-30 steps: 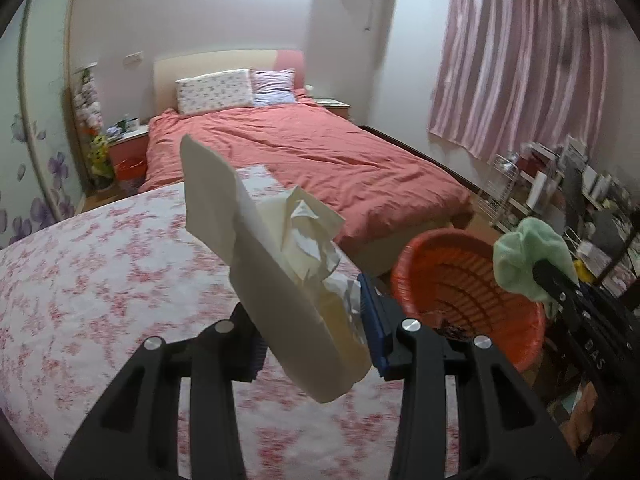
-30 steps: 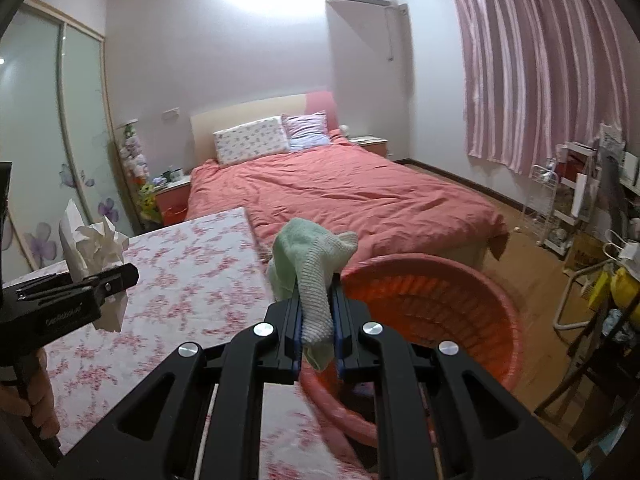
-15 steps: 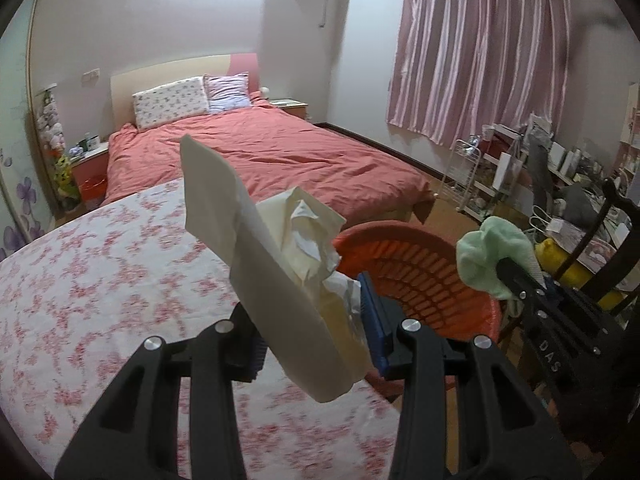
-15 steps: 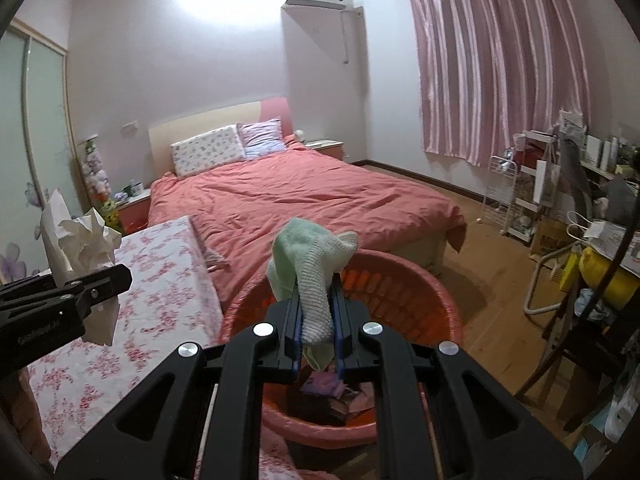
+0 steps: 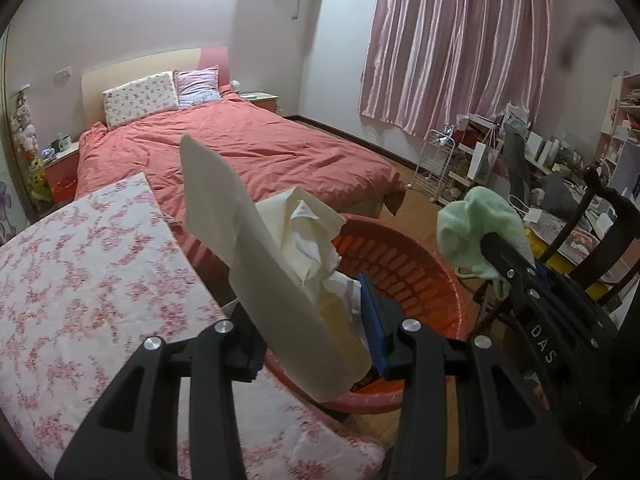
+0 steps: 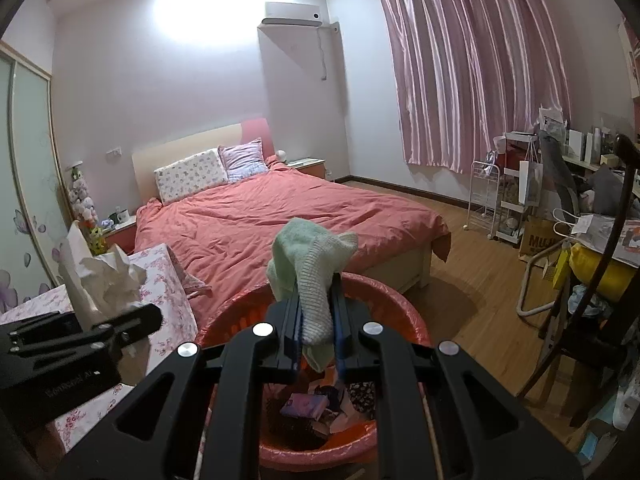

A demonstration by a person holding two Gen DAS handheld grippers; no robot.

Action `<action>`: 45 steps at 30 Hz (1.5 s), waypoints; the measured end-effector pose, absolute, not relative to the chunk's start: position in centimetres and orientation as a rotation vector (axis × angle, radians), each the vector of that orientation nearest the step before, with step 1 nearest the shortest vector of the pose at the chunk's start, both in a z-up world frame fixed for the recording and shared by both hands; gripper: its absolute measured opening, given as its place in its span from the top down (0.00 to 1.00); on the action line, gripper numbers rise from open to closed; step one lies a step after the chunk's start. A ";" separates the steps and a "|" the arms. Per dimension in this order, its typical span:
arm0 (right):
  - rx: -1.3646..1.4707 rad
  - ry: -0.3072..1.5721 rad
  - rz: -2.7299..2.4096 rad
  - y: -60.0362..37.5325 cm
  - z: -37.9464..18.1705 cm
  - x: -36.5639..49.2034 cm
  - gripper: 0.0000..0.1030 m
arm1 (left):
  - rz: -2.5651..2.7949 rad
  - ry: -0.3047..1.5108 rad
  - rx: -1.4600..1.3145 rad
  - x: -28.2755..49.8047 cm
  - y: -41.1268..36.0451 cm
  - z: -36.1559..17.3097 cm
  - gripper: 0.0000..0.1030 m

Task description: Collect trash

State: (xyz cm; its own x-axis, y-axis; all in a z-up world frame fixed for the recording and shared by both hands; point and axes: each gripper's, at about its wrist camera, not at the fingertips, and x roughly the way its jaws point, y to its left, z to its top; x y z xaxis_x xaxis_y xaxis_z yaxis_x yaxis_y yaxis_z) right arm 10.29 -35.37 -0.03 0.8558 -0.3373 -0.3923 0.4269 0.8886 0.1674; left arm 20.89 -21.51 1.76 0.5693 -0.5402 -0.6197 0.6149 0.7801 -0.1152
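Left wrist: left gripper (image 5: 316,336) clamps tissue box (image 5: 280,280); right gripper (image 6: 316,320) pinches green cloth (image 6: 312,256)

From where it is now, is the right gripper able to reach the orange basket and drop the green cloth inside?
Probably yes. The right gripper, shut on the green cloth, hangs right over the open orange basket; nothing lies between them.
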 end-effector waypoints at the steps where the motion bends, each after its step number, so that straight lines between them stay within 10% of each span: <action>1: 0.256 0.363 -0.404 -35.5 0.0 10.3 0.88 | -0.684 0.689 0.120 21.0 -21.9 1.6 0.61; 14: 0.360 0.391 -0.345 -38.8 -1.2 11.6 0.88 | -0.684 0.778 0.135 23.7 -25.5 -1.8 0.57; 36: 0.346 0.356 -0.276 -36.2 1.3 7.4 0.14 | -0.465 0.657 0.122 21.3 -17.4 0.1 0.11; 45: 0.293 0.332 -0.232 -30.4 2.1 3.6 0.05 | -0.323 0.521 0.095 13.3 -8.9 2.4 0.04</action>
State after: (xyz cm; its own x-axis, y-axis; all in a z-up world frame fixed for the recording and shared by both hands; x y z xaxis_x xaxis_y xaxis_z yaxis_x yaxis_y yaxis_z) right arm 3.63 -30.44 2.11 0.9199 -0.1745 -0.3513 0.2696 0.9318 0.2429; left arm 13.26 -8.93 2.43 0.8180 -0.2787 -0.5032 0.3264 0.9452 0.0071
